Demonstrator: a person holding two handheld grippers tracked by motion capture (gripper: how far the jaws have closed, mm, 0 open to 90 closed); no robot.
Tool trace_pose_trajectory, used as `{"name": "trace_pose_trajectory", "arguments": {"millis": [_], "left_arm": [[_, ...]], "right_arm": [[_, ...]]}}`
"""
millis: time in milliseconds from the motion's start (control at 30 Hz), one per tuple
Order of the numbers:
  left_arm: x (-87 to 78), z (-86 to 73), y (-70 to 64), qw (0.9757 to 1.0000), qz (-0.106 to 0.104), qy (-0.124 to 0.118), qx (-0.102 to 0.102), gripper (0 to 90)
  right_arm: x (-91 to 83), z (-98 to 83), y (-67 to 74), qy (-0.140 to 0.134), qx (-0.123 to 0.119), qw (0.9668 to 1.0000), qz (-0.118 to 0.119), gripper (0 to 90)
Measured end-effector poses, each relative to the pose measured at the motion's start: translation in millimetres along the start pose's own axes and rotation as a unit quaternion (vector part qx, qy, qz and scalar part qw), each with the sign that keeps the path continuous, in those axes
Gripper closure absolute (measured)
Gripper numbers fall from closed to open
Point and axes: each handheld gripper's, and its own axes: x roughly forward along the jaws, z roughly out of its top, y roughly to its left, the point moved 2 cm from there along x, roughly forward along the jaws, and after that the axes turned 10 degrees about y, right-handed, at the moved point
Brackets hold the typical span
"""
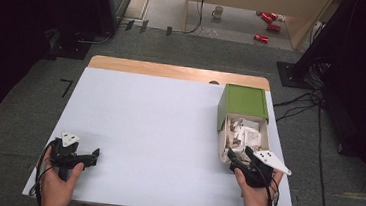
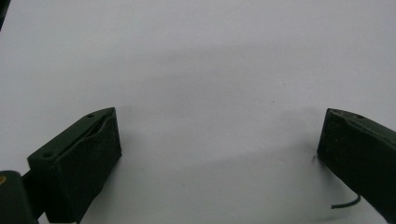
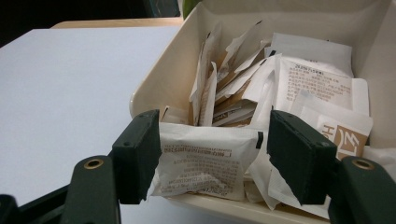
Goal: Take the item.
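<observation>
Black, blocky right gripper (image 3: 212, 158) pads clamp a crinkled white paper sachet (image 3: 203, 161) at the near rim of a smooth cream plastic box (image 3: 154, 84) packed with flat sachets; left gripper (image 2: 219, 154) gapes wide over the matte white table (image 2: 196, 60)

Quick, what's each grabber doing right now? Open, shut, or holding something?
Left gripper: open, nothing between its jaws, over the bare white table.
Right gripper: closed on a white sachet at the box's near edge.
</observation>
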Motion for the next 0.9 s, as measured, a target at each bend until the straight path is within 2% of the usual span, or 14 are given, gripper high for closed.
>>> {"name": "trace_pose_trajectory", "arguments": {"millis": [300, 567, 667, 800, 900], "left_arm": [[0.0, -0.1, 0.0, 1.0000, 0.000, 0.000, 0.000, 0.0], [0.0, 0.0, 0.0, 1.0000, 0.000, 0.000, 0.000, 0.0], [0.0, 0.0, 0.0, 1.0000, 0.000, 0.000, 0.000, 0.0], [0.0, 0.0, 0.0, 1.0000, 0.000, 0.000, 0.000, 0.0], [0.0, 0.0, 0.0, 1.0000, 0.000, 0.000, 0.000, 0.0]], "right_arm": [[2.3, -3.8, 1.3, 0.004, -0.001, 1.0000, 0.008, 34.6], [12.6, -11.7, 3.4, 0.037, 0.003, 0.9991, 0.019, 24.8], [12.8, -12.3, 3.8, 0.032, 0.006, 0.9994, 0.010, 27.9], [12.5, -13.5, 3.4, 0.027, 0.006, 0.9995, 0.014, 37.6], [11.8, -14.6, 2.4, 0.022, 0.005, 0.9997, 0.004, 40.8]]}}
